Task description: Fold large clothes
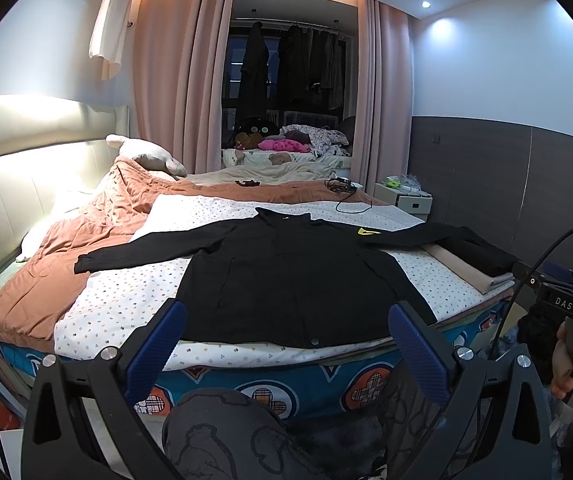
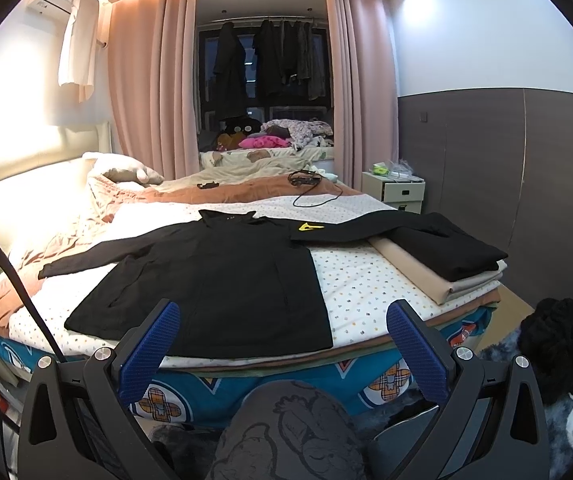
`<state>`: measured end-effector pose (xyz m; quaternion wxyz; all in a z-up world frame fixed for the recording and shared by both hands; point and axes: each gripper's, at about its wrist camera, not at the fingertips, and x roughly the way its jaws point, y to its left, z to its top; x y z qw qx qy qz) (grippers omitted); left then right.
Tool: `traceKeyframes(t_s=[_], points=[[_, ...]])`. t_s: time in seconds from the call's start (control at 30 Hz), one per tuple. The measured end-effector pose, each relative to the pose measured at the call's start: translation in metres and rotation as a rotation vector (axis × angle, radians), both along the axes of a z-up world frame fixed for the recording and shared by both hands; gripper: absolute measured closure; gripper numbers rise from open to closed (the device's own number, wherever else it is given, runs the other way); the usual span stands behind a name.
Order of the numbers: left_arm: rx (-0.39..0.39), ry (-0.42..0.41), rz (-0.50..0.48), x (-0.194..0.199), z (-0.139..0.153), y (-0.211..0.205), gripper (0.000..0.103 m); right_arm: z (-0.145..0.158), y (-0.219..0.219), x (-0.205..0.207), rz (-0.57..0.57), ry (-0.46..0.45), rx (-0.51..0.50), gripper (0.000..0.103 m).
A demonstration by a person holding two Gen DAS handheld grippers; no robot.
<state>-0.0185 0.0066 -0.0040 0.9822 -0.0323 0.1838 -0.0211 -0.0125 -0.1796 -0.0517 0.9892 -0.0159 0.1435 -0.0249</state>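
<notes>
text: we read "DAS" in white letters | on: black body of the hand-held right gripper (image 1: 563, 303), at the right edge of the left wrist view | other readable text: we find none

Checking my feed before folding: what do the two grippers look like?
Both the left gripper and right gripper have black frames, blue textured finger pads and silver screws. A black cable runs to the right one, marked "DAS".
</notes>
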Motion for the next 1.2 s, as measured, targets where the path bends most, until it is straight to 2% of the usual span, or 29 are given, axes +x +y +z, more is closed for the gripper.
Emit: traceKeyframes(t_s=[0.33,0.8,1.03,1.2], points=[[-0.005,-0.004,0.006,-0.007,0.001,0.004,0.000,0.001,0.005,-0.006,0.007,-0.012,-0.012,0.000],[-0.052,-0.022,0.013,-0.015,0.000,0.029,0.000,0.010,0.007,-0.007,0.028,-0.004,-0.005,0.000],[-0.065,-0.018,0.050,-0.001,0.000,0.052,0.000,0.010,0.015,0.018,0.051,0.005,0.001,0.000],[-0.070,0.003,0.088,0.020,-0.001,0.074,0.000,0.007,0.028,0.051,0.090,0.026,-0.005,0.000]])
